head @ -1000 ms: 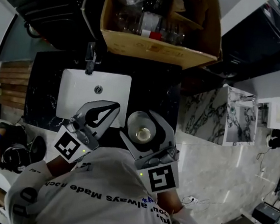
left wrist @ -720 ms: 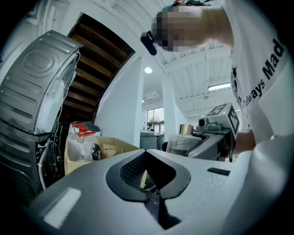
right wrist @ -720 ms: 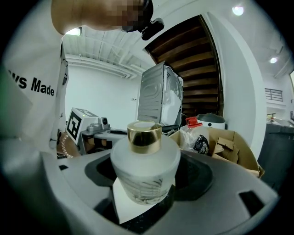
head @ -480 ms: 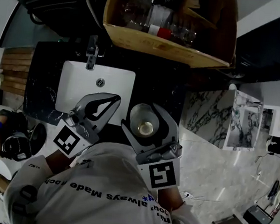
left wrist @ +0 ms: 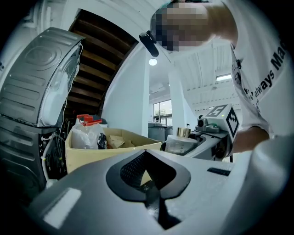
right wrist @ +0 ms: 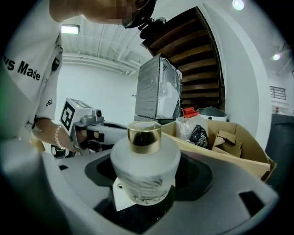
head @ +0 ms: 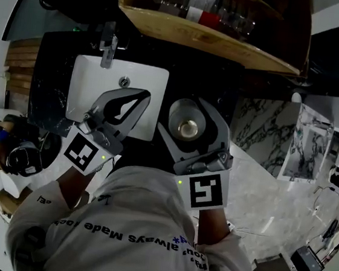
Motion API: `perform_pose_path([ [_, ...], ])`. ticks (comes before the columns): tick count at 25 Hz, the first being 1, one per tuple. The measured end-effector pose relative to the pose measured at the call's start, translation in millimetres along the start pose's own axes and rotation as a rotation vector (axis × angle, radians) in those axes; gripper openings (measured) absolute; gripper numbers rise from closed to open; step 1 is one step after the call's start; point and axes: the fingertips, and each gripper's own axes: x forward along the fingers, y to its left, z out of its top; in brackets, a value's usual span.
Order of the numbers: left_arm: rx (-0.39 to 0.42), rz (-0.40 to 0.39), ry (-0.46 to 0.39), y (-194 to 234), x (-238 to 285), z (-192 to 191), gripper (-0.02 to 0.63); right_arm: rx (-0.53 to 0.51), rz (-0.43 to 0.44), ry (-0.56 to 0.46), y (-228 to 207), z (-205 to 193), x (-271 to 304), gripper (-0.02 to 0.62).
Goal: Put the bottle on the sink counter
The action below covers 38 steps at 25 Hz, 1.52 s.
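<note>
The right claw [head: 191,115] clamps the bottle [head: 187,128] upright over the worktop [head: 223,100] right of the sink [head: 90,87], seemingly for setting down on its base; the left claw [head: 142,96], closed and empty, hangs clear.

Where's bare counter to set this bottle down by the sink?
Bare dark counter lies right of the white basin, up to the marbled panel; another strip runs left of it. The back is crowded by the faucet and cardboard box.
</note>
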Motion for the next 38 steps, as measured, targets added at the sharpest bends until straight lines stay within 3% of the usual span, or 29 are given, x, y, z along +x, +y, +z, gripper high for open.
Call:
perform_pose_path([
  [27,-0.085,0.028,0.16,85,102,-169,0.003,0.095,-0.066,0.107,-89,-157,160,0.334],
  [38,-0.127,0.052,0.199,106,120,-217,0.003,0.096,-0.058,0.171,-100,-206,196,0.334],
])
